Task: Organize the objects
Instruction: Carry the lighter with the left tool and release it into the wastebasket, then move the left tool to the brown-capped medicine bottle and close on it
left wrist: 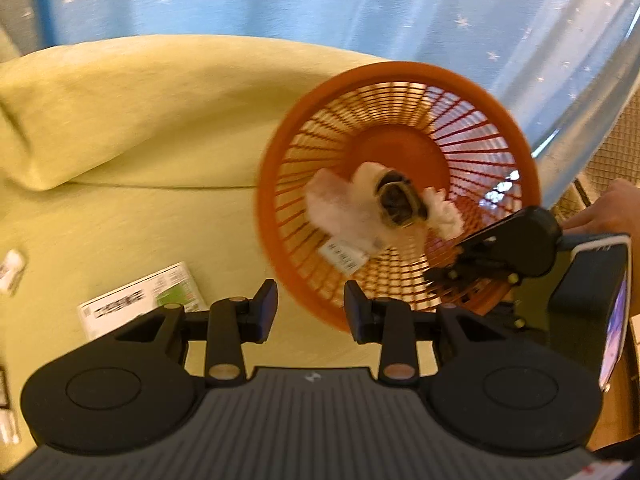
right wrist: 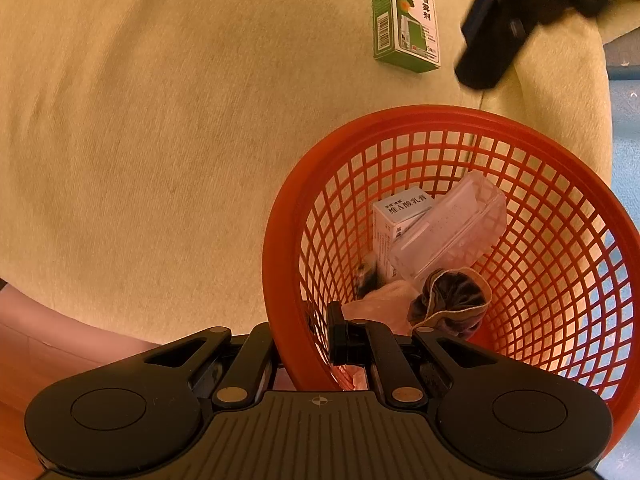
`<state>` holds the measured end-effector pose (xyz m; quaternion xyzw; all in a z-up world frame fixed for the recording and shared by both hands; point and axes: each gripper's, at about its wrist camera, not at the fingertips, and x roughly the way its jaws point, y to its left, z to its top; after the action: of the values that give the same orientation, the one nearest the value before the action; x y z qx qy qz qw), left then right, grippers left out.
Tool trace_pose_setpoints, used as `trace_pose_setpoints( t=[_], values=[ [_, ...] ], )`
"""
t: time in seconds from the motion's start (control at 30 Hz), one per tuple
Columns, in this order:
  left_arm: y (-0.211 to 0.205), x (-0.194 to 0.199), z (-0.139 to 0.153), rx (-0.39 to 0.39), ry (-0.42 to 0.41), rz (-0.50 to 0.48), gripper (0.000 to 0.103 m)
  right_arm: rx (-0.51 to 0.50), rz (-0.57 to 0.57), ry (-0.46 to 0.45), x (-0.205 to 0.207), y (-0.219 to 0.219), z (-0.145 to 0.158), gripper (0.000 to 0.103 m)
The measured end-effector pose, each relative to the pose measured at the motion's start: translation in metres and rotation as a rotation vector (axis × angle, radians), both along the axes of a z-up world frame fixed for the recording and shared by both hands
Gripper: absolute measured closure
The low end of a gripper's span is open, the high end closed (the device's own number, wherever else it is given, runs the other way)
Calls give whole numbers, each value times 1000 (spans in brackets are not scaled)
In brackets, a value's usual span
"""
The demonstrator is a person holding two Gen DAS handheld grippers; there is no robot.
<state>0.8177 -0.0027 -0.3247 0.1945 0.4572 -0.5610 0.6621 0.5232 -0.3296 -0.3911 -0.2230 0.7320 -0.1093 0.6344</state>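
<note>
On my far left, well apart from the basket [right wrist: 472, 120], a small white item [left wrist: 11, 270] lies blurred at the edge. Nearer the basket lies a flat green-and-white cardboard box [right wrist: 406, 16] with a barcode, resting on the yellow-green cloth [left wrist: 140, 120], a soft, napped fabric with a rolled fold.

My left gripper [left wrist: 310, 306] hangs just in front of the basket's rim, fingers spread with nothing between them.

The basket is round orange plastic lattice with a solid disc bottom, tipped toward me. Inside it sit a white carton [right wrist: 394, 216], a clear plastic case [right wrist: 452, 224], fluffy pale fabric [left wrist: 340, 208] and a dark scrunchie [right wrist: 456, 292].

My right gripper [right wrist: 302, 344] pinches the basket's near rim, one finger outside, one inside.

Behind the basket hangs a blue curtain [left wrist: 360, 8] with pale stars.
</note>
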Motion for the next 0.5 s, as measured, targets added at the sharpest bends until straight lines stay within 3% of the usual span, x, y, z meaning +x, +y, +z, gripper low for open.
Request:
trace_pose_setpoints(
  t=[0.27, 0.5],
  values=[
    [38, 22, -6, 61, -66, 104, 73, 0, 1, 2, 1, 0, -1, 101],
    [85, 53, -15, 146, -149, 255, 72, 2, 3, 7, -1, -2, 2, 101]
  ],
)
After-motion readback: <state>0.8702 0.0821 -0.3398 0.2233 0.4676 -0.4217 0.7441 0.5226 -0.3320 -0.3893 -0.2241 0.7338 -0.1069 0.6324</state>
